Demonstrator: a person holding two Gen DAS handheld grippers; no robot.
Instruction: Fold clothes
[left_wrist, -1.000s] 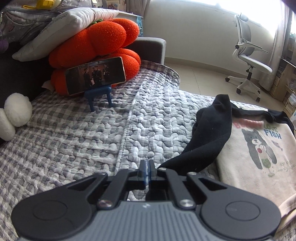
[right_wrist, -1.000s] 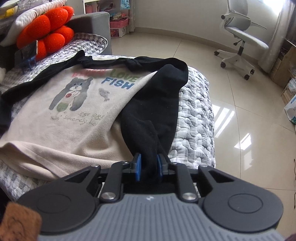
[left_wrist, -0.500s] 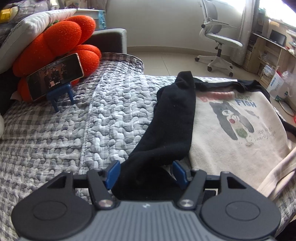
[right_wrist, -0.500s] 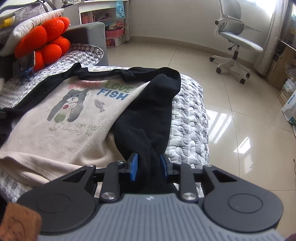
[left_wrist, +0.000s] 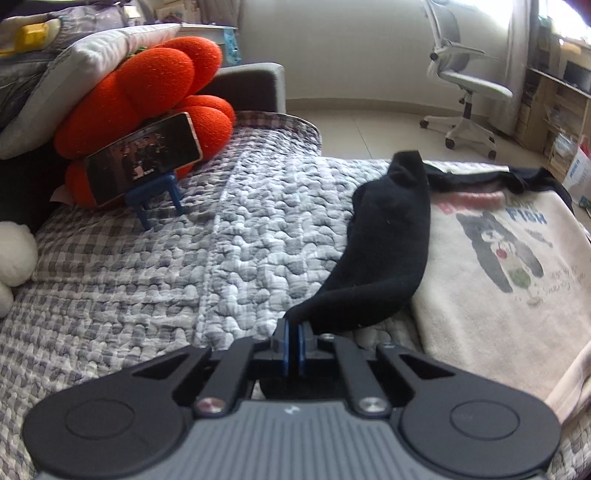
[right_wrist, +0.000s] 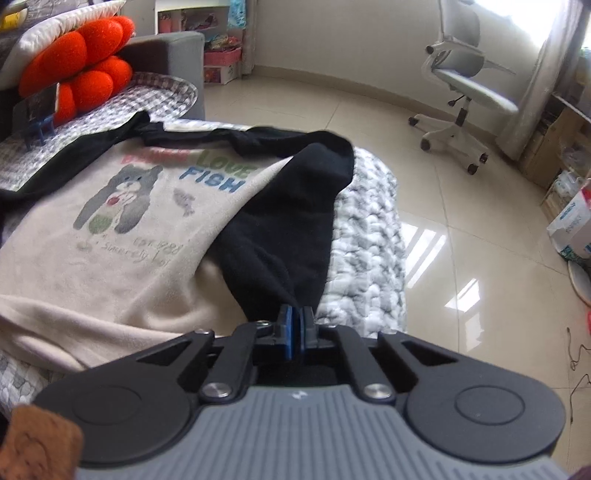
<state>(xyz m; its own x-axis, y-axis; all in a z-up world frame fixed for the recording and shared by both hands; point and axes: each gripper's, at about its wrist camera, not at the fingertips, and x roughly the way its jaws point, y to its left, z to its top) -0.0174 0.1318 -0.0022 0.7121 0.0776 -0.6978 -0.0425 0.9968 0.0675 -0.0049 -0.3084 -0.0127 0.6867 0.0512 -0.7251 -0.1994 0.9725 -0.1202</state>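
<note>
We list a grey-and-white checked quilt (left_wrist: 155, 280) spread over the bed. At its far end we find an orange flower-shaped cushion (left_wrist: 147, 107), with a pale pillow (left_wrist: 85, 74) lying on top of it. A phone (left_wrist: 144, 158) leans against the cushion on a small blue stand (left_wrist: 159, 195), its screen lit. A white plush toy (left_wrist: 14, 254) sits at the left edge. Beyond the bed we note a glossy tiled floor (right_wrist: 461, 236), a white office chair (right_wrist: 461, 96) on castors, and cardboard boxes (right_wrist: 572, 221) beside shelves (left_wrist: 554, 110) on the right.
</note>
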